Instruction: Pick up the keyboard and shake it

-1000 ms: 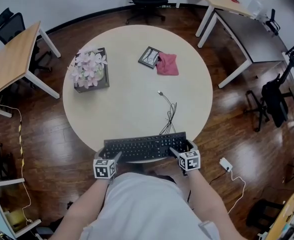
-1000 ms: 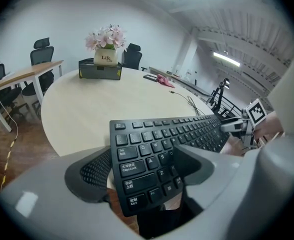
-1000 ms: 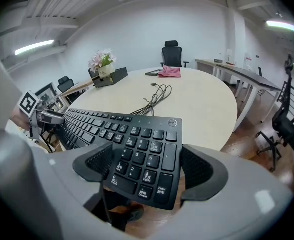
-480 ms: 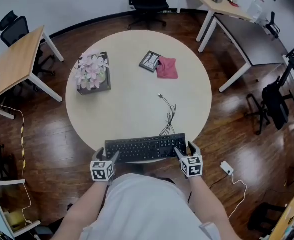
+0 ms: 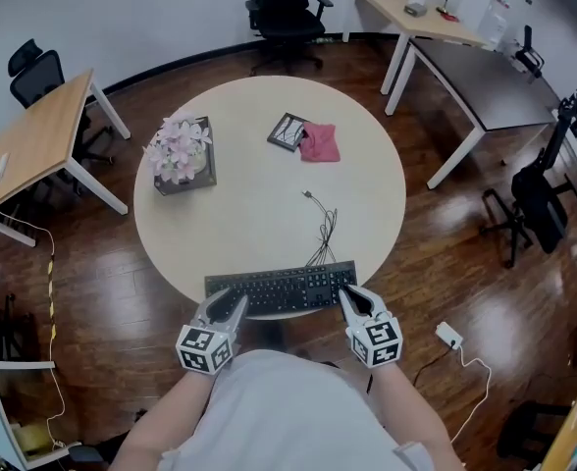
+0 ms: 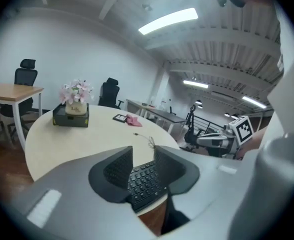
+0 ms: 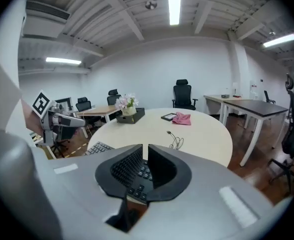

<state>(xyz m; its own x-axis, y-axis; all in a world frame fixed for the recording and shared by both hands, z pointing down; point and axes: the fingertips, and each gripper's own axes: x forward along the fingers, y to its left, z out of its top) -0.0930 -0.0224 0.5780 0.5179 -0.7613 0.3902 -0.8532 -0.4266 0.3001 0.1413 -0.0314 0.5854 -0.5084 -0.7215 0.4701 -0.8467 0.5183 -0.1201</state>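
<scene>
While the jaws are closing on the keyboard (image 5: 281, 287) at the table's (image 5: 259, 219) near edge, left gripper (image 5: 226, 308) half spread around its end, right gripper (image 5: 351, 298) pinching its other end, only its cable (image 5: 324, 230) lies near; flower box (image 5: 181, 157) and pink cloth (image 5: 320, 143) are well apart.

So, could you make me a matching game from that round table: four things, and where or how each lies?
Things: 1 keyboard; 2 pink cloth; 3 flowers; 4 cable.
Clues: A crumpled, far side of the table; B in a dark box, left side; C black, at the near edge; D loosely tangled, mid-table.
Pairs: 1-C, 2-A, 3-B, 4-D.
</scene>
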